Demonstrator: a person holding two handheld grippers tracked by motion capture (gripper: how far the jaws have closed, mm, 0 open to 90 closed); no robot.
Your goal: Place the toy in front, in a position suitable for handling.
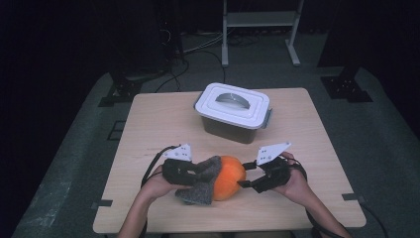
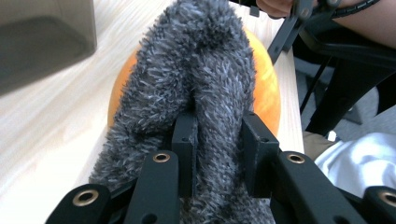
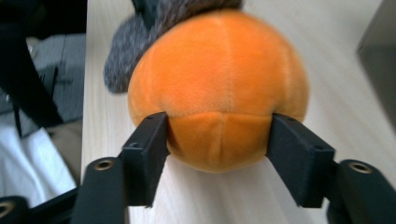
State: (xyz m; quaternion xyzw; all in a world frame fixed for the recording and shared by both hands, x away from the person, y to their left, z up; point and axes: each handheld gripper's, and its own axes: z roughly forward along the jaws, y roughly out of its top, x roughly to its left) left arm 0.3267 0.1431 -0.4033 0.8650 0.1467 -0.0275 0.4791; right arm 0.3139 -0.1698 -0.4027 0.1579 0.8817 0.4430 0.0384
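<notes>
Orange plush ball [image 1: 231, 176] on table, fuzzy grey cloth [image 1: 202, 186] draped against it

The plush ball [image 1: 231, 177] was bright orange w/ faint stitched seams, and the fuzzy cloth [image 1: 203, 184] over it was mottled grey (dark fibres flecked w/ paler tips). The box [image 1: 233, 112] had a white lid over a dark greyish body, on a pale wood-grain table [image 1: 148, 129]; both grippers' jaws were matte black.

White-lidded grey box [image 1: 233, 113] on wooden table [image 1: 153, 124], white frame [image 1: 260, 22] behind
</notes>
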